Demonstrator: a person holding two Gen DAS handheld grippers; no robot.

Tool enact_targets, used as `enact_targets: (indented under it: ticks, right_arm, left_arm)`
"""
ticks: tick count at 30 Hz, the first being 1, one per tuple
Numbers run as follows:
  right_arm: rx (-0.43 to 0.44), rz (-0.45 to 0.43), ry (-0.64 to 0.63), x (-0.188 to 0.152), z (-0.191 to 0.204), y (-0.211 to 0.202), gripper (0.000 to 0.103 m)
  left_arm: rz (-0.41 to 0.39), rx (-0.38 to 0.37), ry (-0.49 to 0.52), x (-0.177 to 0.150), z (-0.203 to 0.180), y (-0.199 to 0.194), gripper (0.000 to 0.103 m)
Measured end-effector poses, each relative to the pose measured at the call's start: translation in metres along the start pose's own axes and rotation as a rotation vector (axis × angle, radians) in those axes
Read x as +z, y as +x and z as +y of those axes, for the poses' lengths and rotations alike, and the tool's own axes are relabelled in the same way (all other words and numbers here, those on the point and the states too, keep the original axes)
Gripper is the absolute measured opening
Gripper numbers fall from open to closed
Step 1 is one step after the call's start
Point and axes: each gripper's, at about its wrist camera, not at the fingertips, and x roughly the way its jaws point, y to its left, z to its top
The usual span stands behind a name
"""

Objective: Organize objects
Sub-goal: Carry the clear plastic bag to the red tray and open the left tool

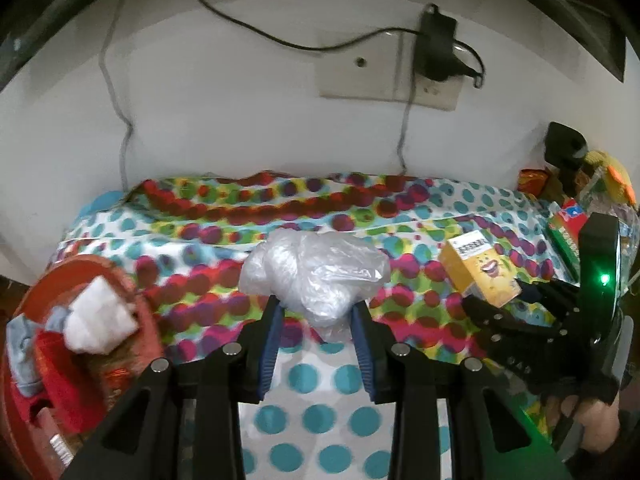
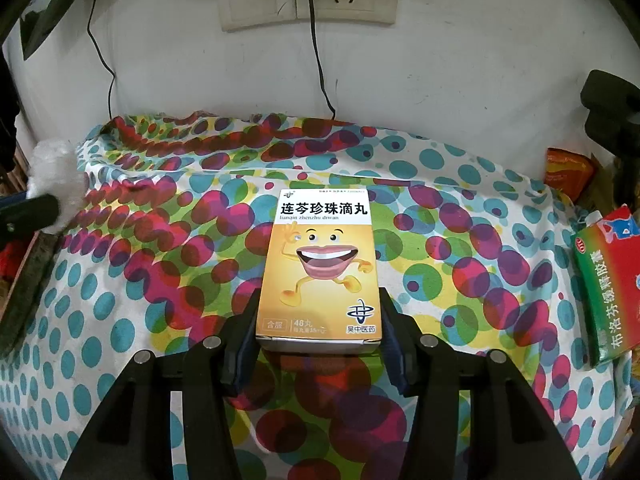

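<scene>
A: What covers the counter?
B: A dotted cloth [image 2: 460, 240], white with teal, red, purple and green spots, running back to a white wall with sockets [image 2: 308, 0] and cables.

A: And on the left?
B: A red basket [image 1: 24, 360] holding a white wad [image 1: 98, 316] and red and grey pieces. Nothing there is legible.

A: What does the left gripper [image 1: 318, 316] have?
B: A crumpled clear plastic bag [image 1: 316, 272]. The blue fingers [image 1: 270, 344] are clamped on its lower part; the bag bulges above them, over the cloth.

A: The right gripper [image 2: 318, 340]?
B: Its fingers [image 2: 394, 354] are clamped on the sides of a yellow box [image 2: 320, 268], near its bottom end, over the middle of the cloth. The top reads "连芩珍珠滴丸", with "lianqin zhenzhu diwan" beneath. Below is a cartoon mouth with eyes, arms and legs. Bottom left says "含服" and "48丸"; bottom right, a blue logo over "昊中医药".

A: Anything else readable?
B: A green box [image 2: 604, 292] at the right edge, with white characters along its side; I make out "布洛芬", the rest unclear.
</scene>
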Motion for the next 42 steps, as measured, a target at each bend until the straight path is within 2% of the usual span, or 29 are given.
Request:
enact_targets:
  ticks: [27,35,42]
  right_arm:
    - [-0.010,-0.005,0.034,-0.001,-0.006,0.000,0.049]
    - [-0.010,-0.005,0.034,-0.001,-0.005,-0.001,0.049]
    - [-0.016,-0.004,0.029,-0.003,-0.003,0.000,0.049]
  left_arm:
    - [0.015,0.162,-0.165,-0.039,0.124,-0.055,0.034]
    - [0.027,0.234,-0.243,-0.059,0.177,-0.077,0.034]
    - [0.033,0.248,-0.346,-0.078,0.219,-0.097,0.034]
